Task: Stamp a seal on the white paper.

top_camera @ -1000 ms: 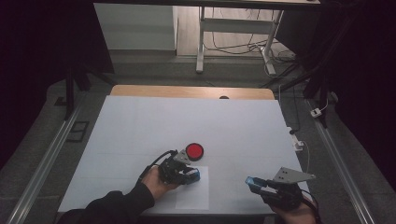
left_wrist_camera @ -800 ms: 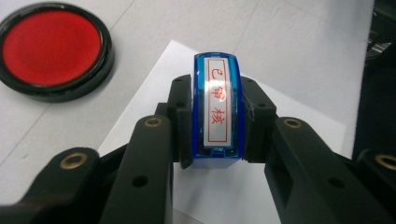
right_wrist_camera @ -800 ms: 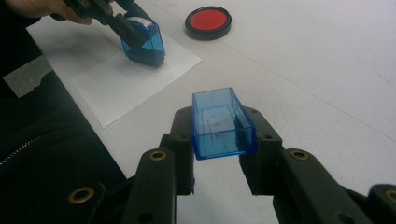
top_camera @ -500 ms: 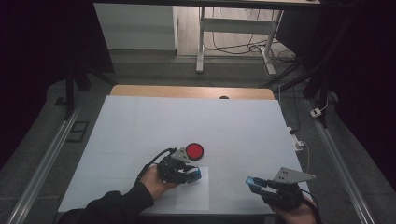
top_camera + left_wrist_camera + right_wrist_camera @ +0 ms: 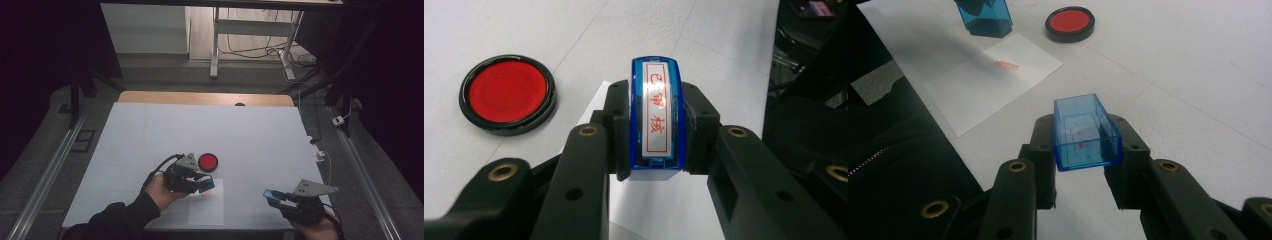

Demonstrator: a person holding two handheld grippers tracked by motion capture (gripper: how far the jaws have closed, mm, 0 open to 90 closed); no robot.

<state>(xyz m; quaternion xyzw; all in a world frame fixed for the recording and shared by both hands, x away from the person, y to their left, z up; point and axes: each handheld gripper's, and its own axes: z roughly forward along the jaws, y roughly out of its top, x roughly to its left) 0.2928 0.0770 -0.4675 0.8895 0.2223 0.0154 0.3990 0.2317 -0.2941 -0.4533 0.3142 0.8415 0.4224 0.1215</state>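
- Far left on the table (image 5: 150, 130), the left gripper (image 5: 202, 184) is clenched on a blue stamp (image 5: 656, 117), its 2 black jaws pressing the stamp's sides
- In the left gripper view the stamp's label faces the camera, a white strip with red characters inside a red frame
- The stamp hangs over the near-left corner of a sheet of paper (image 5: 209, 210), lifted clear of it as the right gripper view shows
- On that paper sits a small red print (image 5: 1006, 65), just beside the stamp's foot
- Just beyond the left gripper, the round red ink pad (image 5: 208, 162) in its black rim rests on the table, close to the paper's far edge
- Over to the right, well apart from the stamp, the right gripper (image 5: 274, 196) grasps a clear blue cap (image 5: 1085, 132), open side toward the camera, faint red smudges inside
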